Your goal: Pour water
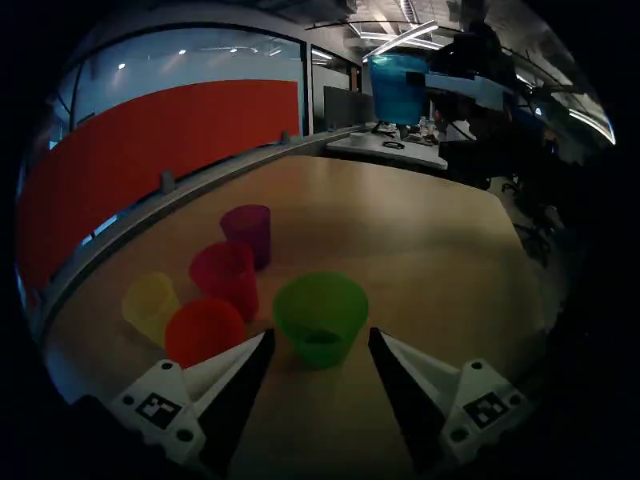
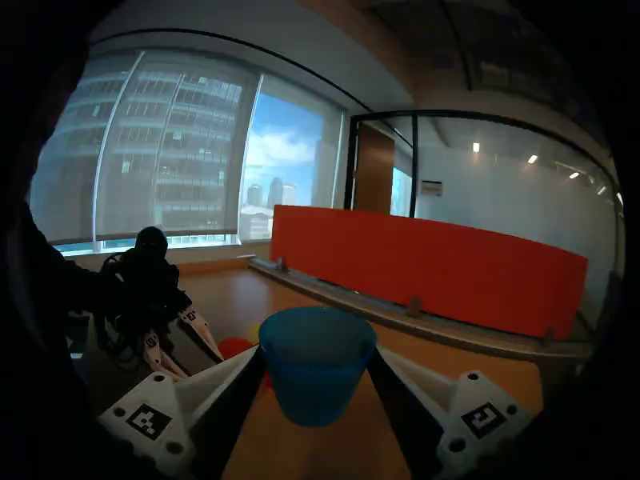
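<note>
Nearest cup (image 1: 321,316) stood on surface (image 1: 416,232), just before left hand-held gripper (image 1: 321,332). Cup cluster (image 1: 216,288) sat left of it, rearmost cup (image 1: 248,232) behind, perhaps touching neighbour. Raised cup (image 2: 318,376) sat between right hand-held gripper (image 2: 316,352)'s fingers.

High-rise office: long wooden desk (image 1: 384,216), red divider panel (image 2: 448,264), glass partition (image 2: 512,176), towers (image 2: 120,160) beyond the window (image 2: 288,168).

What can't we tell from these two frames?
- Water in the blue cup: right gripper view, its own wall hides the inside.
- Green cup contents: left gripper view, too dark at the bottom.
- Orange cup base: left gripper view, behind a finger.
</note>
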A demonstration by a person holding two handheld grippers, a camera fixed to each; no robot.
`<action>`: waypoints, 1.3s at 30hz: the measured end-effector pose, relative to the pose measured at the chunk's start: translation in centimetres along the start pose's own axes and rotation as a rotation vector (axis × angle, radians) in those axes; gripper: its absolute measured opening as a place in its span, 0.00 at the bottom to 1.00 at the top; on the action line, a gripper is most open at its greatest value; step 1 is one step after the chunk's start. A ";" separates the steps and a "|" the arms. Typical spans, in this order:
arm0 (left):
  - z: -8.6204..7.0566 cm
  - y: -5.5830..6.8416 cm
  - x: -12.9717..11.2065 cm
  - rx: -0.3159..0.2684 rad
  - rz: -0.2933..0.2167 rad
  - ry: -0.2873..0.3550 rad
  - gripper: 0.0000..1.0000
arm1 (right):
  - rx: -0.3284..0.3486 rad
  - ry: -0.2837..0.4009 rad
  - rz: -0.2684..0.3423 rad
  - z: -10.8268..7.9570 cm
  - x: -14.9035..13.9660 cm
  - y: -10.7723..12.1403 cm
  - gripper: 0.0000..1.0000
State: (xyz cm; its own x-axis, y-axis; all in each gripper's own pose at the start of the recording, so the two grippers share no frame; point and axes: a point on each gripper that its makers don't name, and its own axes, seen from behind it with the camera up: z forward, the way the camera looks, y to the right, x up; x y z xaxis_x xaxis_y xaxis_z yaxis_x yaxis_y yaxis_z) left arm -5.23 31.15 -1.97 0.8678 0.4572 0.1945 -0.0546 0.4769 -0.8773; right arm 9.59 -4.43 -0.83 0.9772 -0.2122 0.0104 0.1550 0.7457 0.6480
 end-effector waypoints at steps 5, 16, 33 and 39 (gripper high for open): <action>0.7 -0.1 -0.3 0.004 0.008 -0.008 0.86 | 0.001 -0.003 0.003 0.1 -0.2 0.1 0.90; 2.2 0.0 -0.9 0.005 0.028 -0.032 0.86 | 0.003 -0.009 0.005 0.1 -0.6 0.1 0.90; 3.9 0.5 -1.1 -0.008 0.042 -0.072 0.86 | 0.000 -0.015 0.010 0.1 -1.2 0.3 0.90; 4.1 0.3 -1.0 -0.004 0.032 -0.068 0.86 | -0.002 -0.019 0.004 0.0 -1.3 0.2 0.90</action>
State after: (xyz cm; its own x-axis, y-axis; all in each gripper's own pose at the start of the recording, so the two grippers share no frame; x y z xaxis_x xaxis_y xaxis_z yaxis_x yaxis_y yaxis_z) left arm -8.13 33.90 -0.68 0.8298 0.5226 0.1956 -0.0800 0.4583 -0.8852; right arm 8.36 -3.98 -0.69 0.9750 -0.2207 0.0272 0.1513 0.7481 0.6461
